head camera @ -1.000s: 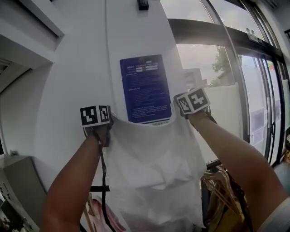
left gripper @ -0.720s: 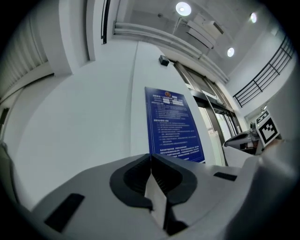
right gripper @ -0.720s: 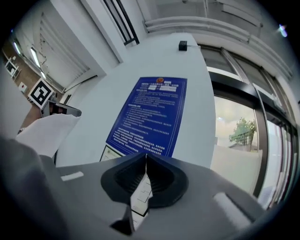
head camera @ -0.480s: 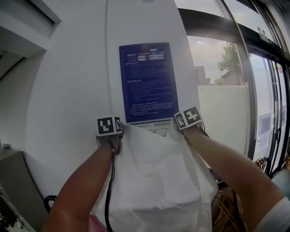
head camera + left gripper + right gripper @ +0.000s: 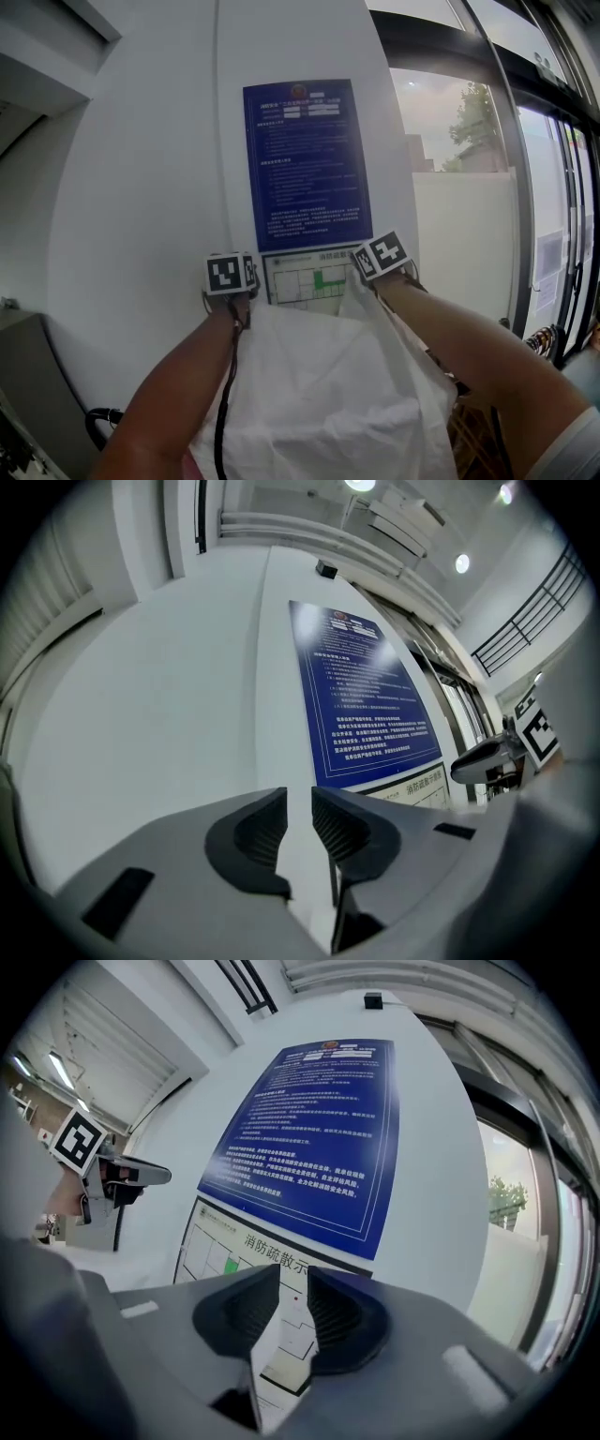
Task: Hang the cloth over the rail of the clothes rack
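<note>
left gripper view: the left claw has its jaws a narrow way apart, and they have just been opening. only the pale wall shows through the slot, and no cloth is pressed between the pads.

in the right gripper view the right claw is parted about as narrowly. the floor plan pinned to the wall shows straight through its gap, so nothing is clamped there.

in the head view both claws are held up side by side, pointing roughly level at the wall, with their marker cubes facing the camera. the white cloth hangs between and below them. its top edge starts just under the left claw and slants up to a peak right beside the right claw. whether that peak touches the claw cannot be told. from there the cloth spreads down between the left forearm and the right forearm to the bottom of the picture. what it rests on is hidden behind it.

a black cable runs down along the left forearm. on the wall, a blue poster sits just above the floor plan. to the right is a tall window with a tree outside.
</note>
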Demonstrator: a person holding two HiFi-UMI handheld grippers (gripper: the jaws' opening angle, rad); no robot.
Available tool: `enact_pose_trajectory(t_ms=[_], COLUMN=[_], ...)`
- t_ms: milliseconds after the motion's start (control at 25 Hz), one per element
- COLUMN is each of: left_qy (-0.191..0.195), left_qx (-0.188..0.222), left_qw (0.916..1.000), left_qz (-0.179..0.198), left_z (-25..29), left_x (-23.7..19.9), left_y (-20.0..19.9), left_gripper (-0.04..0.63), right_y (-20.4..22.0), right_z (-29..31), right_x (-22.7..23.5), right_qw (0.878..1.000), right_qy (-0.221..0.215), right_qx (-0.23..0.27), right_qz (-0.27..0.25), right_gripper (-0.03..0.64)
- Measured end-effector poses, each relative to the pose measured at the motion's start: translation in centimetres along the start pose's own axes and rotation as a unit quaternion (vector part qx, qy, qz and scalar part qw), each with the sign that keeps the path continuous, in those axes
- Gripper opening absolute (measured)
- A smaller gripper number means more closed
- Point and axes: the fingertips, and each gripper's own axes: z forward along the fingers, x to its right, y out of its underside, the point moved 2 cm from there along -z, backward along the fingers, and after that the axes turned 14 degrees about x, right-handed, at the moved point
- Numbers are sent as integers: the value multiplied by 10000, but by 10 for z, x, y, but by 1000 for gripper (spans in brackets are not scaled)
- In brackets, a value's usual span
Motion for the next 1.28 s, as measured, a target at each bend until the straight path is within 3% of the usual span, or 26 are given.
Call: enact_pose_trajectory(t_ms=[40,440,560,840,1080,1280], left_qy=[-7,240,399,768,622,513], left_qx=[0,128,313,387,189,136], left_qw=[10000,9993,9986,9961,9976,9981], left_qz=[-17,-253,-173,-210,-251,-328], left_z=[0,-18,-40,-107,-183,-259], left_x=[0,18,32,65,65,74], left_y=[0,-22,-43,-67,-69,-66], left_gripper=[77,78,8,6,5,5], right_y=[1,-28,-39,-60,-63,-30], right_z=[1,-31,-55,-125,-204,-276], right_x=[1,-10,-26,-60,-81,-111], right_qw=[10000,9998,9995,9983,9979,9941], right_qy=[10,153,183,128,-267,-893], right_qx=[-15,127,204,530,580,608], right_qz=[36,-96,-138,215,122,87], right_gripper=[91,79,2,2,2,2])
